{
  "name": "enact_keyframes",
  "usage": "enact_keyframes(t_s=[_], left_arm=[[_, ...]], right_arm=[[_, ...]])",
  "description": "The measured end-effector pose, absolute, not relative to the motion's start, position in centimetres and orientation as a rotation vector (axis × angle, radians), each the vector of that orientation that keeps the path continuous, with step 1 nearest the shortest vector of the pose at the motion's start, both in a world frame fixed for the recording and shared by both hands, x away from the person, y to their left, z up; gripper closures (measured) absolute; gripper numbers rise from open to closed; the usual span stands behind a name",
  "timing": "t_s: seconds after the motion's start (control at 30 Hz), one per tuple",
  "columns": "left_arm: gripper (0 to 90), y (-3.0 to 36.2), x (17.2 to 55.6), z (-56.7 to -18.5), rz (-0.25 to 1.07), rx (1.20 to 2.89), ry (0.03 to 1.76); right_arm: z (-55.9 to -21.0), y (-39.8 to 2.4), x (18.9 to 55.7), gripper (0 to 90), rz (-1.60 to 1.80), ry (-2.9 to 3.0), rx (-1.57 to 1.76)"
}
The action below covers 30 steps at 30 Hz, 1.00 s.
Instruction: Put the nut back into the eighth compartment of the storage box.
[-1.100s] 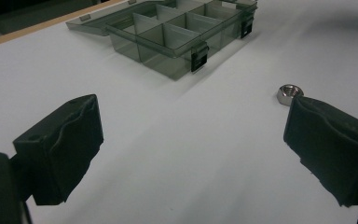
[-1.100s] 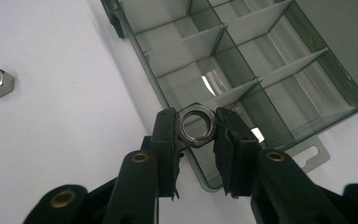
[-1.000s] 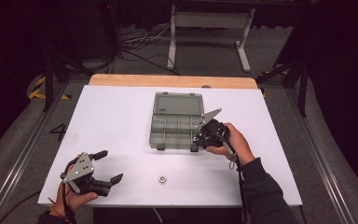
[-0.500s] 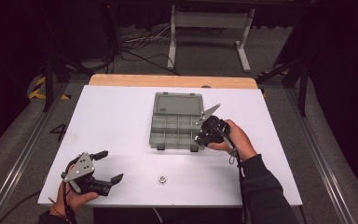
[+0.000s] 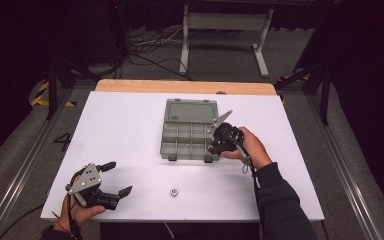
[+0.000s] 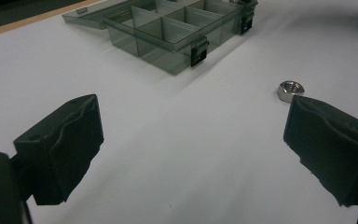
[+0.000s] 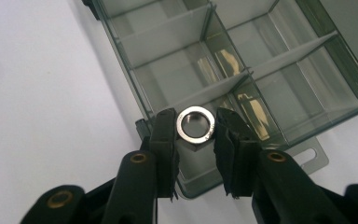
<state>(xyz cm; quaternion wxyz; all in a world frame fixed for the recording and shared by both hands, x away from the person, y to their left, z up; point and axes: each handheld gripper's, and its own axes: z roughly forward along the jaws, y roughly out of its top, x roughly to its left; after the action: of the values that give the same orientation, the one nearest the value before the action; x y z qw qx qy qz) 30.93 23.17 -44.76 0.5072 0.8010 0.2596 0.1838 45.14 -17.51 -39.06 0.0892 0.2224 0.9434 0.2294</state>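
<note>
Right gripper (image 7: 195,135) pinches a nut (image 7: 196,124) — the organizer box's (image 7: 307,84) near corner compartment lies directly beneath, toward six o'clock.

the right hand-held gripper (image 7: 196,127) has just been easing its jaws slightly apart around the nut (image 7: 196,125) over the box (image 7: 279,70)

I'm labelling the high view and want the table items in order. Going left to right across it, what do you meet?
Left gripper, open, in the person's hand → loose nut on the white table → compartment box, lid open → right gripper, shut on a nut at the box's right edge.
</note>
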Motion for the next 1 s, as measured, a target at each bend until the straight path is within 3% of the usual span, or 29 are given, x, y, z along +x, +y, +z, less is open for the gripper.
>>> enact_keyframes(t_s=[0.07, 0.67, 1.0], left_arm=[[5.3, 23.2, 30.9, -44.7, 0.441, 1.929, 0.627], [5.6, 23.3, 30.7, -44.5, 0.453, 1.918, 0.621], [5.6, 23.4, 30.6, -44.5, 0.457, 1.918, 0.625]], right_arm=[[-38.9, -17.5, 45.1, 61.0, 0.704, 2.775, 0.684], [-35.6, -18.1, 40.8, 58.0, 0.878, 2.7, 0.559], [-35.2, -16.8, 38.6, 50.3, 0.875, 2.714, 0.429]])
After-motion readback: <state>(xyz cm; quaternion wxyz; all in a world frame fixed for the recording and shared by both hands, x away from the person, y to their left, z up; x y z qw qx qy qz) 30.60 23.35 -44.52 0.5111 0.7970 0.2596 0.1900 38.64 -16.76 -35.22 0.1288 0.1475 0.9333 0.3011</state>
